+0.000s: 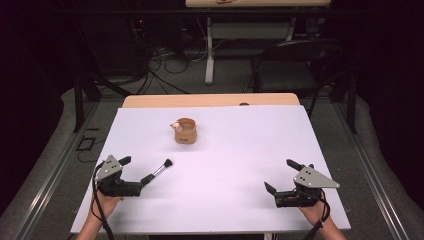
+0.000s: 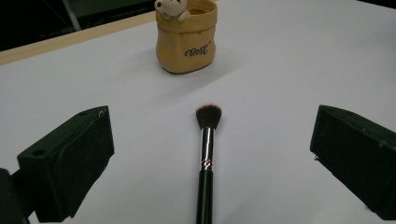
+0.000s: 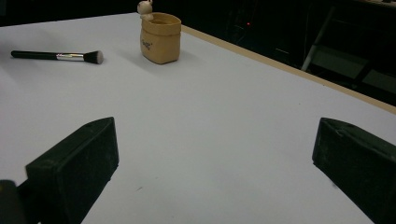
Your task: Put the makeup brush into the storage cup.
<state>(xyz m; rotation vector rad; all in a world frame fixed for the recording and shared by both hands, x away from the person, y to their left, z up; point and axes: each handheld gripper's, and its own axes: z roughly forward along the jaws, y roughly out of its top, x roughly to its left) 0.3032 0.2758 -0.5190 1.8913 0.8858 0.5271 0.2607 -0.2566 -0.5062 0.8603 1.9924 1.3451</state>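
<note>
A black-handled makeup brush with a silver ferrule lies flat on the white mat, bristles pointing toward a tan bag-shaped cup. A small figure sits on the cup's rim. My left gripper is open at the near left. In the left gripper view the brush lies midway between the wide-apart jaws of the left gripper, touching neither, with the cup beyond it. My right gripper stands open over bare mat at the near right, nothing between its jaws. From the right gripper the brush and cup lie far off.
The mat covers a wooden table whose far edge shows as a tan strip. Behind the table are a dark folding chair, a white desk leg and cables on the floor.
</note>
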